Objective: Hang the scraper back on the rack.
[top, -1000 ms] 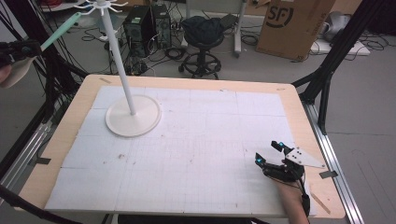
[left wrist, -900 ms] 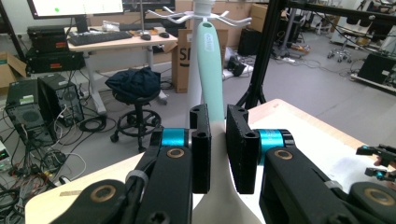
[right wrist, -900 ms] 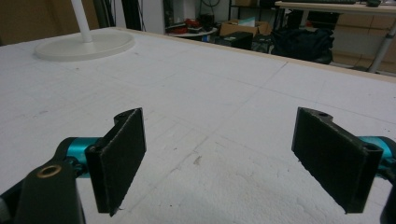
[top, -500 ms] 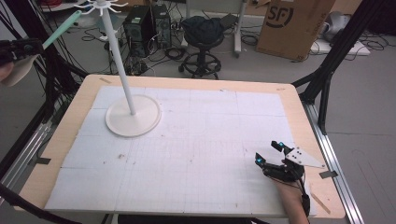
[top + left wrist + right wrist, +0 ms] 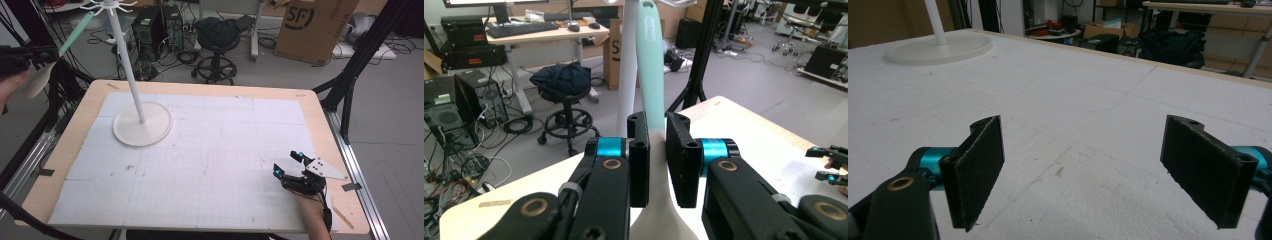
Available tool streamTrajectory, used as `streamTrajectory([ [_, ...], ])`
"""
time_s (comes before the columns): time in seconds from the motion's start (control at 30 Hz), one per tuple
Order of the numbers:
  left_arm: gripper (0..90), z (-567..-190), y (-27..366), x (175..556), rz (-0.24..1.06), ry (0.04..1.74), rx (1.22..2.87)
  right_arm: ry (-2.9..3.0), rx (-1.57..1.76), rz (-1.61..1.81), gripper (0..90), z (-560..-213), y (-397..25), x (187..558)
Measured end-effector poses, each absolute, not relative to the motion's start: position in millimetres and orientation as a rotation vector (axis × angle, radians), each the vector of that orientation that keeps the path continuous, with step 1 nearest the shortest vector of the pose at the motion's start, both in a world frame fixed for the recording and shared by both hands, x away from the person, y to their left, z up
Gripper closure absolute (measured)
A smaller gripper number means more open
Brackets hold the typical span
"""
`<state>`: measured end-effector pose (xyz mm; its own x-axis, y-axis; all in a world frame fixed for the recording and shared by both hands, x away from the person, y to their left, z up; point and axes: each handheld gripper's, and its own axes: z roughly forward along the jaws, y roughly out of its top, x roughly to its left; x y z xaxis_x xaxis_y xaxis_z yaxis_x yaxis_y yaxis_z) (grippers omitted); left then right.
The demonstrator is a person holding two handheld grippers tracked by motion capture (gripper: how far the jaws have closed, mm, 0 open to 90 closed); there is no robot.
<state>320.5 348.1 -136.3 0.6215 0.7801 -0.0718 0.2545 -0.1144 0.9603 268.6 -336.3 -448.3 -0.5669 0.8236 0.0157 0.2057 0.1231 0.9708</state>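
A spatula with a mint-green handle [image 5: 75, 32] and a cream blade [image 5: 37, 80] is held in the air off the table's far left corner. My left gripper [image 5: 30, 54] is shut on it just below the handle [image 5: 650, 60], its jaws pressed to both sides. The handle's tip points up toward the hooks [image 5: 107, 6] atop a white stand [image 5: 127, 65], whose pole [image 5: 626, 65] rises right behind it. The stand's round base [image 5: 142, 125] sits on the table's far left. My right gripper [image 5: 287, 162] rests low at the near right, open and holding nothing [image 5: 1098, 165].
A white foam mat [image 5: 215, 150] covers the wooden table [image 5: 330, 130]. Beyond the far edge stand a black stool [image 5: 217, 35], computer towers [image 5: 147, 25] and a cardboard box [image 5: 312, 25]. The stand's base [image 5: 940, 48] lies far ahead of the right gripper.
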Motion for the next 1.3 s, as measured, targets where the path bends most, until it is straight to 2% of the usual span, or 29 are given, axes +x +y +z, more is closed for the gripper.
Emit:
streamTrajectory([
  [0.47, 80.3, -142.8, 339.1, 328.5, 0.596, 0.897, 1.716, 1.862, 0.992, 1.470, 16.7, -448.3, -336.1, 268.6],
  [0.83, 79.1, -157.2, 336.2, 338.5, 0.565, 0.920, 1.707, 1.859, 0.990, 1.470, 16.7, -448.4, -336.1, 268.8],
  [1.0, 54.7, -159.0, 332.3, 335.6, 0.588, 0.902, 1.687, 1.860, 0.989, 1.471, 16.7, -448.3, -336.2, 268.7],
  [1.13, 36.4, -171.4, 326.5, 322.7, 0.640, 0.806, 1.692, 1.864, 0.989, 1.471, 16.8, -448.4, -336.0, 268.6],
  [1.23, 26.8, -191.4, 317.5, 311.5, 0.704, 0.752, 1.703, 1.864, 0.988, 1.471, 16.8, -448.4, -336.0, 268.6],
  [1.3, 25.2, -208.8, 311.3, 306.3, 0.695, 0.718, 1.721, 1.863, 0.984, 1.468, 16.7, -448.4, -336.3, 268.8],
])
